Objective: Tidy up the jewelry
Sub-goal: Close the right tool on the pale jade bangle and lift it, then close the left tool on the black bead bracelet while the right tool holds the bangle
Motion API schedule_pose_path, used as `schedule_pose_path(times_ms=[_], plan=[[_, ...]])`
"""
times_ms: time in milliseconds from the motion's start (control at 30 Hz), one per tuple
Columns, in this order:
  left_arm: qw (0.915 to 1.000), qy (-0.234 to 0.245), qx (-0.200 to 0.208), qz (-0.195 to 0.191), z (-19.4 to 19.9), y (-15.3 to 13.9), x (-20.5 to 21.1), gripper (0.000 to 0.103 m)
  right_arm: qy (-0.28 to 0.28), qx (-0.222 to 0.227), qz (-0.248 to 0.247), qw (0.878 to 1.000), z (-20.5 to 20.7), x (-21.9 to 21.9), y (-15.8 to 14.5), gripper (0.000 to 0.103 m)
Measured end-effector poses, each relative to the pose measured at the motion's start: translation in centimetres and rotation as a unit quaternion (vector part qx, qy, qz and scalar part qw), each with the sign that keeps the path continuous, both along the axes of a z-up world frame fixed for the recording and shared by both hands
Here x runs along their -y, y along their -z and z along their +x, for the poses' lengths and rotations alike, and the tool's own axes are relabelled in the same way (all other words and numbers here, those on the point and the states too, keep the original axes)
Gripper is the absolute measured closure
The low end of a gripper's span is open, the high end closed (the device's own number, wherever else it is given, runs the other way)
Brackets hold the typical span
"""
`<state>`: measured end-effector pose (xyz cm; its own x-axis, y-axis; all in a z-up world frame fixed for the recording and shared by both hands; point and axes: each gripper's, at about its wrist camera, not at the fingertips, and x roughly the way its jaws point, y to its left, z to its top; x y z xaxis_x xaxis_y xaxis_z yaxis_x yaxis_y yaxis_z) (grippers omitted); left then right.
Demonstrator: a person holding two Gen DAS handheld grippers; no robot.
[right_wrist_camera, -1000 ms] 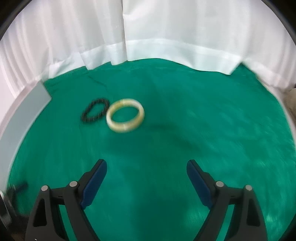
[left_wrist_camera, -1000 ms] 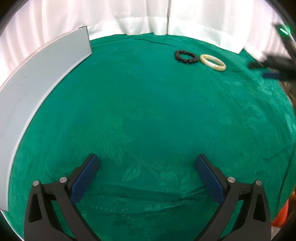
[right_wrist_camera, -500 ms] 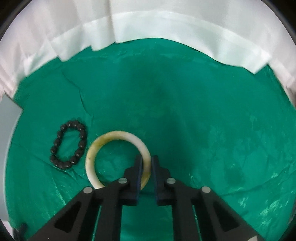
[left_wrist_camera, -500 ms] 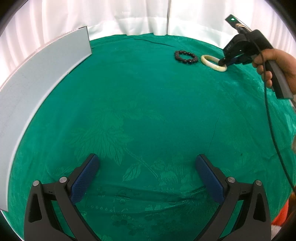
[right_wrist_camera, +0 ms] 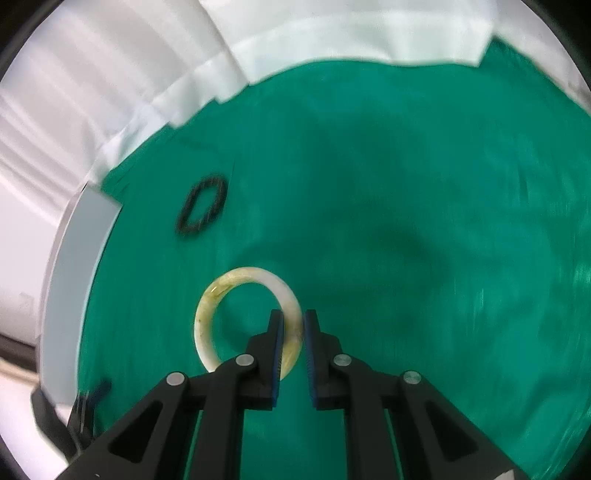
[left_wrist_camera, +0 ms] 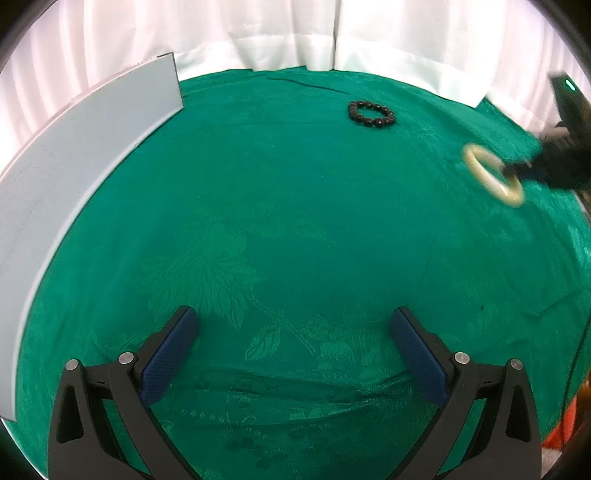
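Here our right gripper (right_wrist_camera: 293,325) clenches the bangle (right_wrist_camera: 246,318) by its right rim, the ring lifted above the green cloth (right_wrist_camera: 406,221) with its opening facing the camera. Our left gripper (left_wrist_camera: 293,332) hangs released over the cloth, beads (left_wrist_camera: 371,114) lying far ahead.

cream bangle (right_wrist_camera: 210,306) lifted; black bead bracelet (left_wrist_camera: 371,114) flat

Worktop (left_wrist_camera: 314,206) is covered by a green cloth bearing a woven leaf and flower pattern, with creases near its front and right side. A pale grey flat panel (left_wrist_camera: 85,155) lies along the cloth's left edge; it also shows at the left of the right wrist view (right_wrist_camera: 74,280). White pleated curtain (left_wrist_camera: 280,33) hangs behind the worktop, its hem meeting the cloth's far edge. An orange item (left_wrist_camera: 561,424) sits at lower right, unidentifiable.
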<state>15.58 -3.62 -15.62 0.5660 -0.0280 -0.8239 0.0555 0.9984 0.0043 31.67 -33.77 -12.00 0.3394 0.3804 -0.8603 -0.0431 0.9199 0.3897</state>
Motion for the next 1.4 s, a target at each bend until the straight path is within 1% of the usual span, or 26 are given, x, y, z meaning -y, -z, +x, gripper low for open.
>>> schedule_pose_path(times_ms=[67, 133, 200, 233, 267, 333, 400, 433, 467, 567, 633, 733, 833, 967, 1067, 1100, 1167, 1300, 1400], plan=[[1.0, 0.0, 0.0, 0.0, 0.0, 0.0, 0.0, 0.0, -0.005, -0.014, 0.017, 1.0, -2.2, 0.5, 0.7, 0.091], [1.0, 0.0, 0.0, 0.0, 0.0, 0.0, 0.0, 0.0, -0.007, -0.018, 0.014, 1.0, -4.5, 0.7, 1.1, 0.091], [1.0, 0.0, 0.0, 0.0, 0.0, 0.0, 0.0, 0.0, -0.015, -0.006, -0.015, 1.0, -5.9, 0.2, 1.3, 0.091], [1.0, 0.0, 0.0, 0.0, 0.0, 0.0, 0.0, 0.0, -0.016, 0.003, -0.026, 1.0, -6.3, -0.1, 1.2, 0.091], [1.0, 0.001, 0.0, 0.0, 0.0, 0.0, 0.0, 0.0, -0.017, 0.01, -0.033, 0.999, -6.7, -0.3, 1.2, 0.089], [1.0, 0.001, 0.0, 0.0, 0.0, 0.1, 0.0, 0.0, -0.02, 0.023, -0.051, 0.998, -7.0, -1.0, 1.1, 0.088], [1.0, 0.0, 0.0, 0.0, 0.0, 0.1, 0.0, 0.0, -0.021, 0.039, -0.071, 0.996, -7.5, -1.4, 0.9, 0.072], [1.0, 0.0, 0.002, -0.001, 0.0, 0.1, 0.0, 0.0, -0.02, 0.048, -0.078, 0.996, -7.7, -1.6, 0.7, 0.056], [1.0, 0.001, 0.002, -0.001, 0.0, 0.1, 0.0, 0.0, -0.017, 0.057, -0.083, 0.995, -8.1, -1.5, 0.5, 0.052], [1.0, 0.006, -0.001, -0.002, 0.1, 0.0, -0.1, 0.0, -0.007, 0.088, -0.099, 0.991, -9.3, -1.7, -0.3, 0.052], [0.9999, 0.014, -0.006, -0.001, 0.1, -0.1, -0.1, 0.0, 0.012, 0.107, -0.098, 0.989, -10.5, -1.2, -1.0, 0.052], [0.9992, 0.033, -0.025, 0.0, 0.1, -0.8, -0.1, 0.001, 0.032, 0.125, -0.094, 0.987, -11.8, -0.1, -1.6, 0.052], [0.9982, 0.043, -0.034, -0.024, 0.5, -2.7, -0.6, 0.001, 0.051, 0.137, -0.095, 0.985, -13.0, 1.4, -1.9, 0.052], [0.997, 0.056, -0.024, -0.047, 2.6, -6.2, -1.0, 0.0, 0.082, 0.138, -0.082, 0.984, -14.2, 3.7, -1.7, 0.052], [0.9965, 0.071, -0.017, -0.041, 5.0, -7.8, -0.2, 0.0, 0.102, 0.127, -0.053, 0.985, -14.5, 4.8, -1.2, 0.052], [0.9965, 0.074, -0.017, -0.034, 5.7, -8.0, 0.1, 0.0, 0.111, 0.123, -0.04, 0.985, -14.5, 5.4, -0.9, 0.052], [0.9958, 0.086, -0.023, -0.024, 7.2, -8.1, 1.0, 0.0, 0.119, 0.121, -0.034, 0.985, -14.6, 6.0, -0.7, 0.052], [0.993, 0.106, -0.042, -0.031, 9.7, -7.7, 3.1, 0.0, 0.119, 0.122, -0.031, 0.985, -14.9, 6.2, -0.4, 0.052], [0.9906, 0.124, -0.053, -0.025, 11.3, -7.0, 4.9, 0.001, 0.121, 0.118, -0.024, 0.985, -15.0, 6.6, -0.1, 0.052]])
